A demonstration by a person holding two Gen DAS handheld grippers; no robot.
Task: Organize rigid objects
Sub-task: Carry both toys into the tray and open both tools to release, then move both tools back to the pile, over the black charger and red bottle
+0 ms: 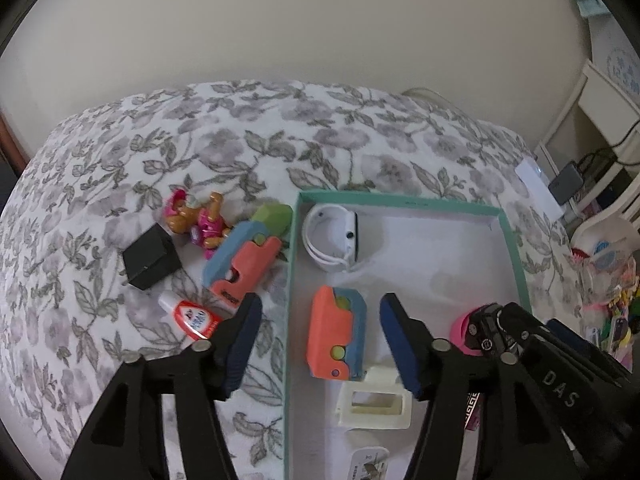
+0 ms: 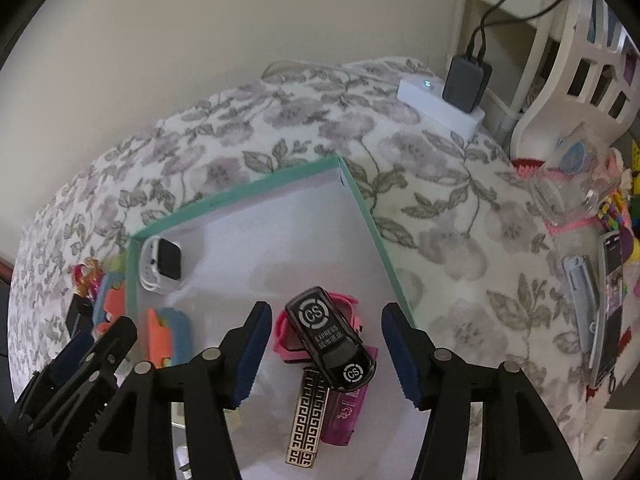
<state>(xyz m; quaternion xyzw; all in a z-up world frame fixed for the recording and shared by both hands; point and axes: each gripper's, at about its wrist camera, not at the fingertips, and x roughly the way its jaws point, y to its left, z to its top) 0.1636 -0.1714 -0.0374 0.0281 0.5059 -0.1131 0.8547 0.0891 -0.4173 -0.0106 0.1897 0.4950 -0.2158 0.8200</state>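
Floral bedspread (image 1: 240, 128), tray (image 1: 291, 280) half filled; my left gripper (image 1: 320, 332) and right gripper (image 2: 326, 344) spread, empty. Next: left grabs glue bottle (image 1: 188, 316).

The left black plastic two-finger gripper (image 1: 320, 340) has angular arms with triangular cut-outs, round silver pivot pins, and ribbed dark-blue rubber finger pads (image 1: 240, 344). The right black plastic two-finger gripper (image 2: 326, 354) is built alike, with the same silver pins and blue pads (image 2: 402, 354). Seen from the left wrist camera, its arm bears white letters "DAS".
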